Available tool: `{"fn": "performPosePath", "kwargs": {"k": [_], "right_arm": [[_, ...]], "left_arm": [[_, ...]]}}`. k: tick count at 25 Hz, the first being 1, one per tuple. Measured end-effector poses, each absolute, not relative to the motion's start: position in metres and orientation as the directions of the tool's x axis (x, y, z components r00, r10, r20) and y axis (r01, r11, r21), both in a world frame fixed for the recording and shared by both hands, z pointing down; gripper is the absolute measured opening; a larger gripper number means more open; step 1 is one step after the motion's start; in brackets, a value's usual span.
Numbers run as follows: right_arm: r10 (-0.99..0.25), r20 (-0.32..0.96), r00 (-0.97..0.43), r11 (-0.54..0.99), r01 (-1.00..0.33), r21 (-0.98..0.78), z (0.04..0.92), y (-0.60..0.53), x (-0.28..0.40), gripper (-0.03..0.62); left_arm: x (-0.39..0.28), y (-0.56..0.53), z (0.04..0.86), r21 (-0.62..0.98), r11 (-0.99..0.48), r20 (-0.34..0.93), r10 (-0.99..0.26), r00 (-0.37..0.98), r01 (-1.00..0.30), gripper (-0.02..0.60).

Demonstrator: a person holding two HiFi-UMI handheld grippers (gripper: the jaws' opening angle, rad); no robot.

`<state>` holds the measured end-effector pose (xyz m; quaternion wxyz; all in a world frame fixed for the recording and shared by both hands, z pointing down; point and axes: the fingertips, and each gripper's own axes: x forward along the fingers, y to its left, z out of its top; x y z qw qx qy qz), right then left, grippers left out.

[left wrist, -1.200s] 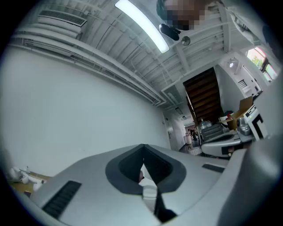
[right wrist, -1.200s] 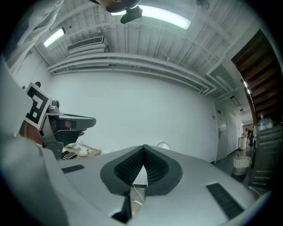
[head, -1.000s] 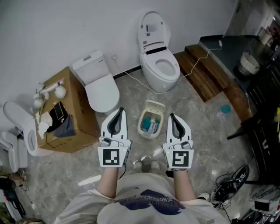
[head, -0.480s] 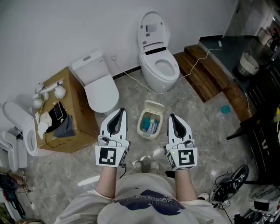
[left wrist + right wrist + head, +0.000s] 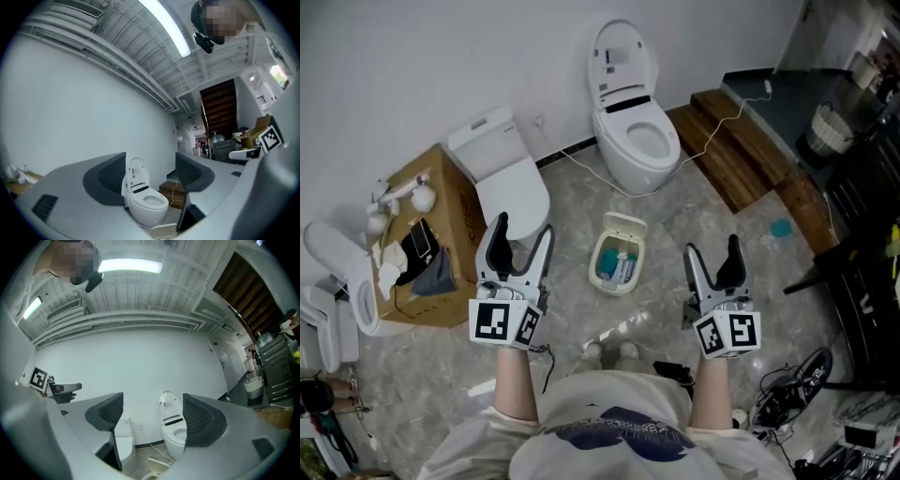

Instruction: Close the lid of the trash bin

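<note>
In the head view, the bin [image 5: 616, 263] stands on the grey floor [image 5: 656, 309] just below the middle of the frame. Its lid [image 5: 626, 225] is up and tipped back toward the top of the frame. The tub is uncovered and we see blue bits inside it.

Our left gripper [image 5: 521, 228] sits at the lower left of the bin and our right gripper [image 5: 711, 247] at its lower right. Both are well apart from it and touch nothing.

The left gripper's jaws have just been opening and now stand wide apart with nothing between them. Its own view looks through the gap at the open toilet [image 5: 142, 199], with the lid at the bottom edge.

The right gripper's jaws have likewise just been opening and stand wide, empty too. Through them its view shows the open toilet beside a shut toilet [image 5: 123, 446], with the lid low in the frame.

In the head view the open toilet is at the top centre, against the wall. The shut toilet lies to its left, next to a box [image 5: 459, 253] at the left. Brown steps [image 5: 741, 155] fill the upper right.
</note>
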<state>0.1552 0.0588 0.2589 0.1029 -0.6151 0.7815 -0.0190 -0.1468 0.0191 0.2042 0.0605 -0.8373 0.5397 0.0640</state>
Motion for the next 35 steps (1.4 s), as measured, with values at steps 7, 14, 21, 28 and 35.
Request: {"fn": "performPosePath", "kwargs": {"k": [7, 14, 21, 28, 35], "right_arm": [[-0.959, -0.117, -0.258, 0.275, -0.947, -0.168, 0.274, 0.041, 0.184, 0.385], [-0.946, -0.066, -0.317, 0.324, -0.933, -0.158, 0.298, 0.003, 0.158, 0.383], [-0.971, 0.007, -0.239, 0.236, -0.963, -0.129, 0.329, -0.039, 0.127, 0.377], [-0.988, 0.073, -0.133, 0.124, -0.986, -0.112, 0.359, -0.064, 0.102, 0.374], [-0.973, 0.178, -0.145, 0.136, -0.989, -0.059, 0.399, -0.08, 0.122, 0.37]], "left_arm": [[-0.103, 0.003, 0.216, -0.003, -0.415, -0.141, -0.9, 0.411, -0.91, 0.314], [-0.138, -0.014, 0.237, -0.008, -0.355, -0.084, -0.931, 0.355, -0.935, 0.314], [-0.155, -0.08, 0.259, -0.014, -0.46, -0.057, -0.886, 0.46, -0.888, 0.314], [-0.153, -0.146, 0.278, -0.015, -0.587, -0.036, -0.809, 0.587, -0.81, 0.314], [-0.127, -0.173, 0.298, -0.016, -0.613, -0.003, -0.79, 0.613, -0.79, 0.314]]}}
